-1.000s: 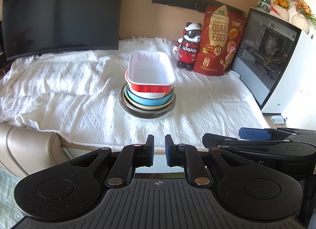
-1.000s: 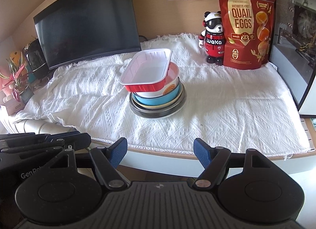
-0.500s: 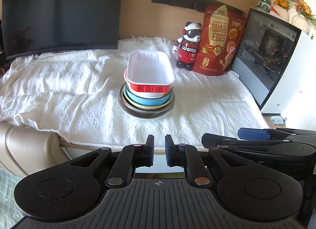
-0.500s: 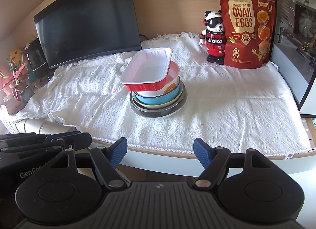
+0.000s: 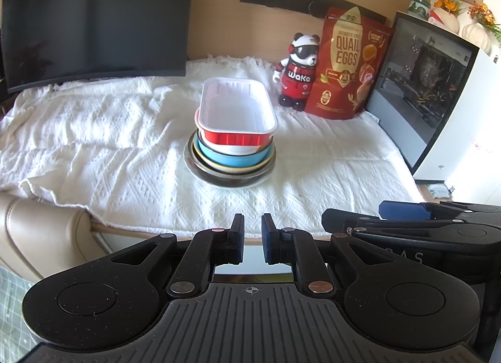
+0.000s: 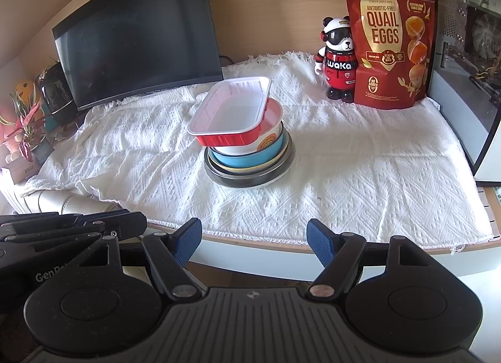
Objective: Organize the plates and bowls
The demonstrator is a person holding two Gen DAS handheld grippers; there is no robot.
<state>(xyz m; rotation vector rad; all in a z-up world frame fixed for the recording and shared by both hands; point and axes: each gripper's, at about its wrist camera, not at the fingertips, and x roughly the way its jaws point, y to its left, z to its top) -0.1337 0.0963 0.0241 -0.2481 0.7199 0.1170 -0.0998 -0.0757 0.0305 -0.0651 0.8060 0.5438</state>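
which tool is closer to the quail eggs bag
Right, though only by a little. The right tool sits at the table's front edge on the bag's side; the left tool is beside it, further left. Neither is near it.

Both wrist cameras look forward from off the surface's (image 5: 313,175) near edge, sharing the dish stack (image 5: 233,140) (image 6: 247,143) mid-surface.

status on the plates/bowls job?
Looks done: the red rectangular foil tray tops a white bowl, a blue bowl and plates, one stack on the white cloth. In hand: nothing; left gripper nearly closed, right gripper open. Left: apparently nothing.
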